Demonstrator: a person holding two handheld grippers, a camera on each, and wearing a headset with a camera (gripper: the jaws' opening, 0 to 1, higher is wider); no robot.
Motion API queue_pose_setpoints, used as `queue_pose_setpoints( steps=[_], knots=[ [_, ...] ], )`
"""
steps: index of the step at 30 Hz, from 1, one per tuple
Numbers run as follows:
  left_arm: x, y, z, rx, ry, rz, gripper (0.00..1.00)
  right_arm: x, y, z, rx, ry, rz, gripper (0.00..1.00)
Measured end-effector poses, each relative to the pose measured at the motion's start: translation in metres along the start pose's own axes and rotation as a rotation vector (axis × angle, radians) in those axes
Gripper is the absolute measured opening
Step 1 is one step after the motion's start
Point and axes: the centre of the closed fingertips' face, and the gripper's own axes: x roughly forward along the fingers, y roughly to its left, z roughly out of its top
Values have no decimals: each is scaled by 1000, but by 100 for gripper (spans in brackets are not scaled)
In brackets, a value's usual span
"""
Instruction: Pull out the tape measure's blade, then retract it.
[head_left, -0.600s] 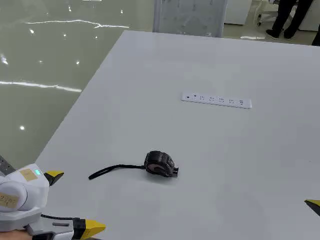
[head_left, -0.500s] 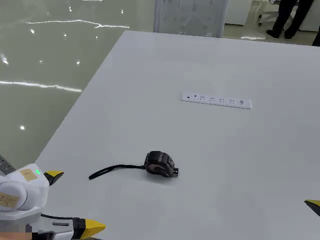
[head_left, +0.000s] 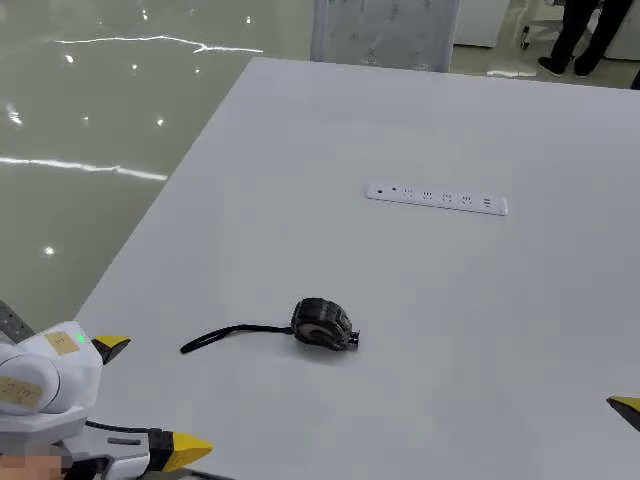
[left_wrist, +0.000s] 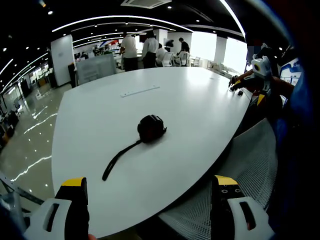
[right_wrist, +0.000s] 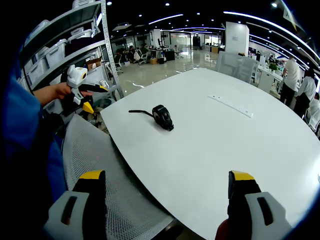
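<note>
A black tape measure (head_left: 322, 325) lies on the white table (head_left: 420, 130), its black wrist strap (head_left: 225, 334) trailing to the left; no blade is drawn out. The same tape measure (left_wrist: 150, 127) sits ahead of my left gripper, and the tape measure (right_wrist: 162, 116) lies far ahead of my right one. My left gripper (head_left: 155, 400) is at the near left corner of the table, open and empty, well short of the tape. A yellow fingertip (head_left: 626, 408) of the other gripper pokes in at the right edge. My right gripper (right_wrist: 167, 187) stands open with nothing in it.
A white power strip (head_left: 436, 199) lies on the table beyond the tape measure. The table's left edge drops to a glossy floor (head_left: 90, 120). A mesh chair back (right_wrist: 95, 165) is close below the right gripper. People stand at the far end of the room.
The head view has shifted slightly; the tape measure and power strip stay put on the table. Both grippers remain about where they were.
</note>
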Motion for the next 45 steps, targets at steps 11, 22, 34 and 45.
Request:
queue_pose_setpoints(
  steps=[11,22,34,45],
  knots=[
    [12,-2,11,23,-2,-19,100,14,-2,5,-15,-2,21,99],
    [24,-3,16,37,0,-36,99,27,-8,1,-25,6,40,98],
    [45,-6,25,56,-6,-60,98,41,-12,2,-32,13,54,97],
    [64,-8,35,73,-15,-79,96,59,-13,11,-57,18,82,96]
  ],
)
